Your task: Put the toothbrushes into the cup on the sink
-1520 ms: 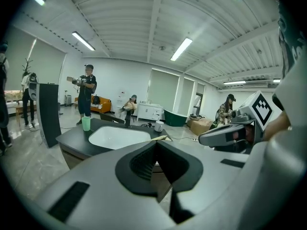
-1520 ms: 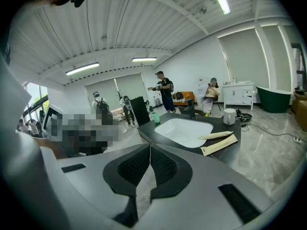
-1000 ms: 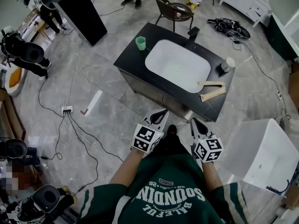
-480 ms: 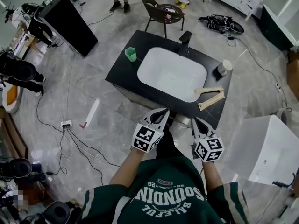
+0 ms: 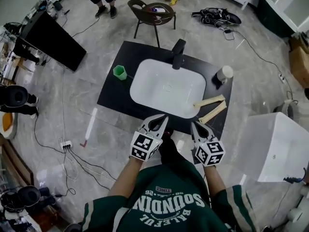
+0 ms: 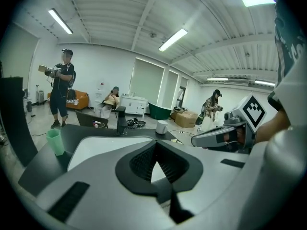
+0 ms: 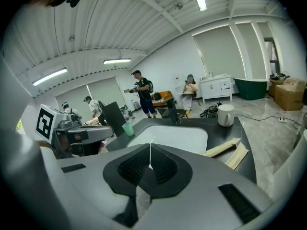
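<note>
Two toothbrushes (image 5: 209, 101) lie on the black surface (image 5: 112, 94), right of centre in the head view, just beside the right rim of the white basin (image 5: 145, 83). They are pale, long and flat, and set at an angle to each other. I cannot tell whether they are wrapped.

- **Cups:** The green cup (image 5: 119, 72) stands left of the basin and the white cup (image 5: 224, 73) at the upper right corner, nearer the brushes. It is unclear which one is meant.
- **Grippers:** The left gripper (image 5: 159, 122) and right gripper (image 5: 198, 127) are at the surface's near edge. Both have their jaws closed together with nothing between them.
- **Handling (judged):** The brushes look light, stiff and thin, and they lie low on a hard top, so they may skate when nudged. Best to pinch one across its narrow width near mid-length. The jaws must open first.
</note>
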`<state>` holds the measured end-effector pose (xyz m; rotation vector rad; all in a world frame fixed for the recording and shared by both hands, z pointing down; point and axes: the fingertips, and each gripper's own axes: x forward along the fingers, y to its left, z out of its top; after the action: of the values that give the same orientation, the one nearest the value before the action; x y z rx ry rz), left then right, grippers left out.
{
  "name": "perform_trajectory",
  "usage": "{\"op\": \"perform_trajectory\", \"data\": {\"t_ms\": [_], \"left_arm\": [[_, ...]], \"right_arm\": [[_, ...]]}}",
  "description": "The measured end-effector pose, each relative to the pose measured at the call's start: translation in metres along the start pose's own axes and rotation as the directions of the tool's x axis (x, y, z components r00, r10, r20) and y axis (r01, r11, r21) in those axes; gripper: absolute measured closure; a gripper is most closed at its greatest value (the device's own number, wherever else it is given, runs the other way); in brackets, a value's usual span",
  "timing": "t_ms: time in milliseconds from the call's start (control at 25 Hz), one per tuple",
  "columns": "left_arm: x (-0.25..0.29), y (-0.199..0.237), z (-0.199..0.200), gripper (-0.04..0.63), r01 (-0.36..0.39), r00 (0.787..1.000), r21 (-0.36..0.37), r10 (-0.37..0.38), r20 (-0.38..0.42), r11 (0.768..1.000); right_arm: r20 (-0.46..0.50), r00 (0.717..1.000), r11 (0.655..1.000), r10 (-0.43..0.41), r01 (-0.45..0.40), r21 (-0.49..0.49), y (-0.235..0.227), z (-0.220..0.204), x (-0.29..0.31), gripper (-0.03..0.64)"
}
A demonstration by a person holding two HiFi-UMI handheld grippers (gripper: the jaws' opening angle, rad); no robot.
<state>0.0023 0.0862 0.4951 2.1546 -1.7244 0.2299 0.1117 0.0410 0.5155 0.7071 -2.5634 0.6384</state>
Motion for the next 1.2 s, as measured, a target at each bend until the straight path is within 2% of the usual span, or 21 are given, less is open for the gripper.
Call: {"op": "perform_trajectory", "data": {"t_ms": [160, 520, 720, 960, 1200], "left_arm": [[0.027, 0.021, 0.012, 0.586, 0.022, 1.0, -0.002, -0.022, -0.019, 1.0], [0.1, 0.037, 0.036, 0.586, 0.139, 0.988, 0.02, -0.137, -0.074, 0.99], [0.133, 0.041, 0.051, 0.586, 0.203, 0.975, 0.055, -0.196, -0.109, 0.978], [0.162, 0.043, 0.056, 0.586, 0.255, 0.959, 0.059, -0.245, -0.142, 0.965], [0.193, 0.039, 0.059, 0.586, 0.343, 0.929, 0.063, -0.329, -0.171, 0.937]], "right_arm": [[-0.011, 1.0, 0.999, -0.021, 0.022, 0.037, -0.022, 0.014, 0.024, 0.575], [-0.024, 0.99, 0.983, -0.139, 0.141, 0.12, -0.083, 0.036, 0.055, 0.575], [-0.035, 0.973, 0.952, -0.228, 0.231, 0.199, -0.121, 0.039, 0.063, 0.574], [-0.084, 0.958, 0.925, -0.272, 0.285, 0.251, -0.151, 0.036, 0.073, 0.574], [-0.099, 0.943, 0.899, -0.318, 0.333, 0.283, -0.168, 0.036, 0.078, 0.567]]}}
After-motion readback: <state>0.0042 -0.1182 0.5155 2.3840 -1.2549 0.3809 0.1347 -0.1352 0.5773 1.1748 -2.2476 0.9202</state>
